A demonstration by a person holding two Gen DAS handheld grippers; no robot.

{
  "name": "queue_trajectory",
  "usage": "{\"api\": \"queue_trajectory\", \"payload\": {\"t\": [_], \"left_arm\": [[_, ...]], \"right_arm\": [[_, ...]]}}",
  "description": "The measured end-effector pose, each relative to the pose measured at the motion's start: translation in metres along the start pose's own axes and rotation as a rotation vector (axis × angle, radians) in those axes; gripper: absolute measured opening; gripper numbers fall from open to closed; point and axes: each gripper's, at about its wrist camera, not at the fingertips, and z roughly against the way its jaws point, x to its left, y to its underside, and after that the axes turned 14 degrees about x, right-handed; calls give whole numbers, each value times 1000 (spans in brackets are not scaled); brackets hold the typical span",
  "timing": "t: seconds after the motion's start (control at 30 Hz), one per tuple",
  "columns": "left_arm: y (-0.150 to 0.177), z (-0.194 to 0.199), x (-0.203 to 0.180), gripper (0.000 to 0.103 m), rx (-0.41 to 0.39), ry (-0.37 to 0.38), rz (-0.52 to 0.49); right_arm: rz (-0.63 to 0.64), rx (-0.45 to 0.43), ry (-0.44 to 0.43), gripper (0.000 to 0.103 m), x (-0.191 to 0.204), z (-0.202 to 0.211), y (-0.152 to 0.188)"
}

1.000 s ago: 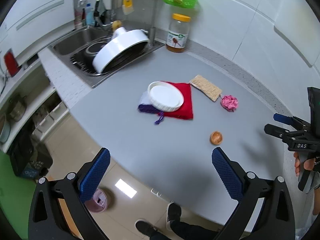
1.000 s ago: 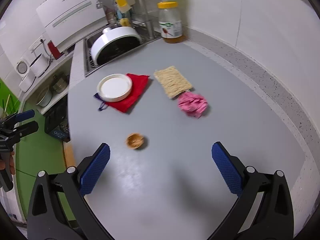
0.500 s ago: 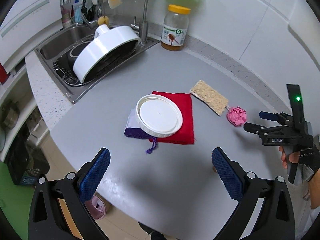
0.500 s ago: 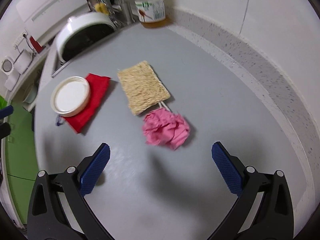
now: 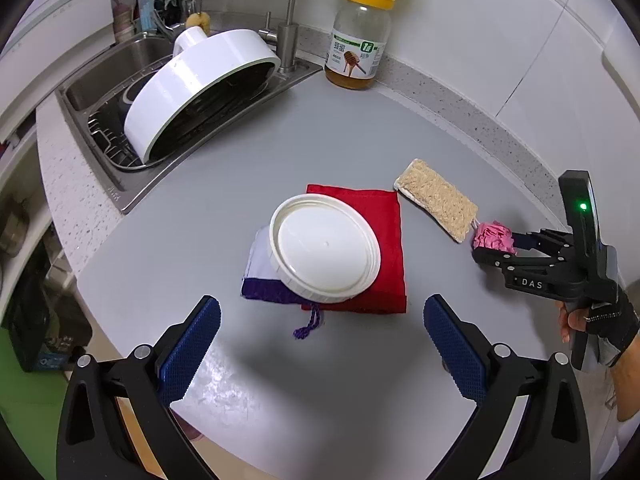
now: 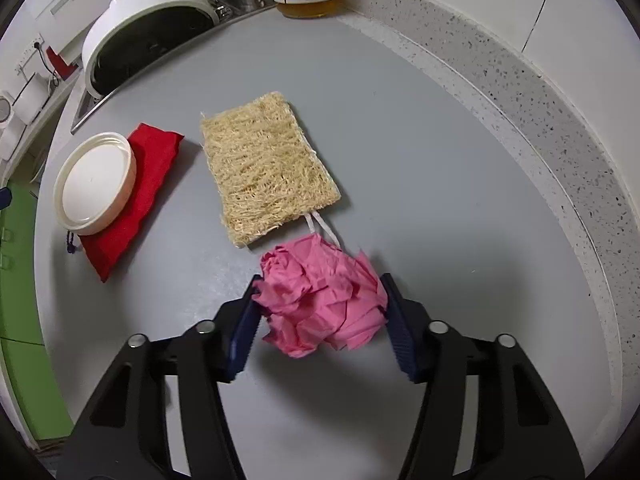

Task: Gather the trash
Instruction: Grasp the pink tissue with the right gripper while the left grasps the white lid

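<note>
A crumpled pink paper wad [image 6: 320, 300] lies on the grey counter [image 6: 420, 160], just below a straw-coloured scrub pad [image 6: 264, 164]. My right gripper [image 6: 320, 292] points down at the wad and its jaws are closing, with both blue pads touching the wad's sides. In the left wrist view the right gripper [image 5: 486, 246] and the wad [image 5: 493, 237] sit at the right, held by a gloved hand [image 5: 600, 320]. My left gripper [image 5: 320, 312] is open with nothing between its fingers, hanging over the counter in front of a white lid [image 5: 324, 248].
The white lid rests on a red cloth [image 5: 388, 240] with a purple-edged cloth [image 5: 260, 280] beneath. A honey jar [image 5: 358, 40] stands at the back wall. A sink [image 5: 100, 76] holding a big white pot [image 5: 192, 84] is at the back left. The counter's edge runs along the left.
Both grippers came down and forward over the counter. The right gripper reached the pink wad and its jaws went from wide open to closing on it. A small brown item dropped out of view.
</note>
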Motion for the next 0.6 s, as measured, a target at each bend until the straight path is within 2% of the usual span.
{"api": "queue_trajectory", "payload": {"t": [0.13, 0.4, 0.6], "left_arm": [[-8, -2, 1, 97, 2, 3, -8], [-28, -21, 3, 97, 26, -2, -40], [-40, -48, 4, 97, 65, -17, -62]], "right_arm": [[-3, -14, -7, 44, 1, 10, 5], [-29, -55, -73, 43, 2, 43, 16], [-31, -61, -97, 43, 2, 50, 17]]}}
